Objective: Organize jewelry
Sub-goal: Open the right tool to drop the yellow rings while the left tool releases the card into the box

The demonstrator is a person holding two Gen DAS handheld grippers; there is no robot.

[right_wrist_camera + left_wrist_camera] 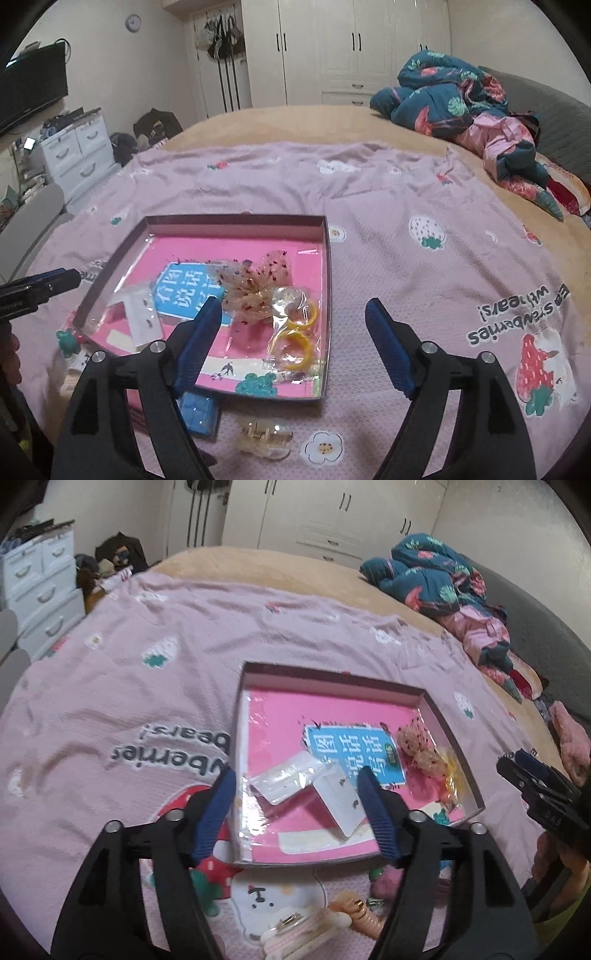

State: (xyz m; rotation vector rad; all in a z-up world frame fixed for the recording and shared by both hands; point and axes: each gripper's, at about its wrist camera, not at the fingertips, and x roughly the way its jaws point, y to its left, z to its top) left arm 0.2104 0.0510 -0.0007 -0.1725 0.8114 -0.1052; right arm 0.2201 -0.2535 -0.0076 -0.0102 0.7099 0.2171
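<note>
"Where's the jewelry?"
"In the shallow box [328, 258] on the pink blanket [424, 280]. Yellow rings [295, 332], a white card [340, 797]."
"The grippers?"
"Left gripper [295, 794] and right gripper [291, 317] both spread wide, holding nothing. A clear hair clip [264, 437] lies outside. The blanket says 'strawberries'."

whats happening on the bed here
A person with two handheld grippers is sorting accessories into a shallow box on a pink blanket. Both the left gripper and right gripper are open and empty. The box already holds yellow rings, a mesh bow and white cards; a clear clip lies outside.
</note>
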